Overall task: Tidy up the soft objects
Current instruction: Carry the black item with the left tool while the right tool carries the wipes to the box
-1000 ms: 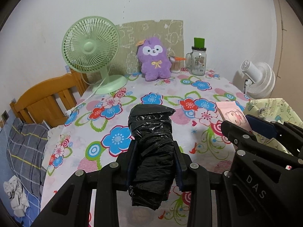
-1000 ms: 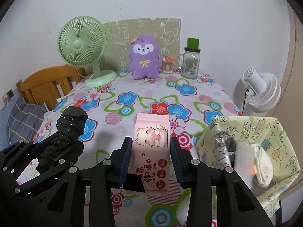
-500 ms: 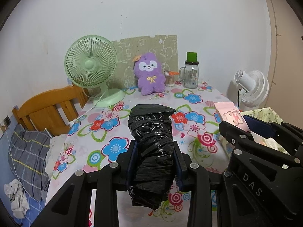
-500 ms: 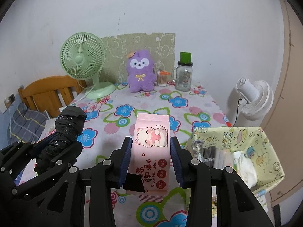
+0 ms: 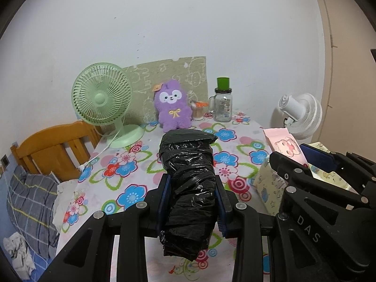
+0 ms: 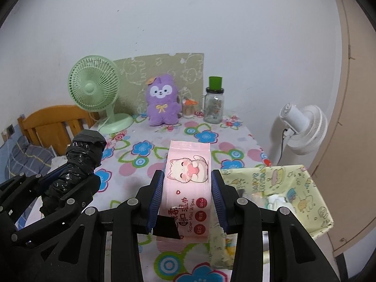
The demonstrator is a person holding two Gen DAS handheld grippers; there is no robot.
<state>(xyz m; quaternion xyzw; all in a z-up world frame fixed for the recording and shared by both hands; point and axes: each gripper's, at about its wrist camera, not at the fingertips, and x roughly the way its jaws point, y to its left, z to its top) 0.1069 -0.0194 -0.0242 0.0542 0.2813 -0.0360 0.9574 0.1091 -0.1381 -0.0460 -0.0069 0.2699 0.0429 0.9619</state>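
While both soft items are clamped and lifted clear of the table, neither has yet gone into the fabric bin. The roll of black plastic bags sits upright between the fingers of the left gripper, whose jaws are closed snugly on its lower half so that the crinkled top stands above them and a short end hangs below. Just to its right, the pink pack of wet wipes is pinched across its width by the right gripper, jaws pressed against both long edges, with the cat print facing up.

Near right of the wipes stands the yellow patterned fabric bin, open at the top, with a few pale items already inside; what they are is too unclear to say. That suggests the sorting is partly done, and what remains, as I judge it, is to carry these two pieces over the bin's rim and let them go.

Below lies the flowered tablecloth. At the far edge stand a green desk fan, a purple plush toy which may also need putting away, and a glass jar with a green lid. A white fan stands off the right side, a wooden chair off the left.
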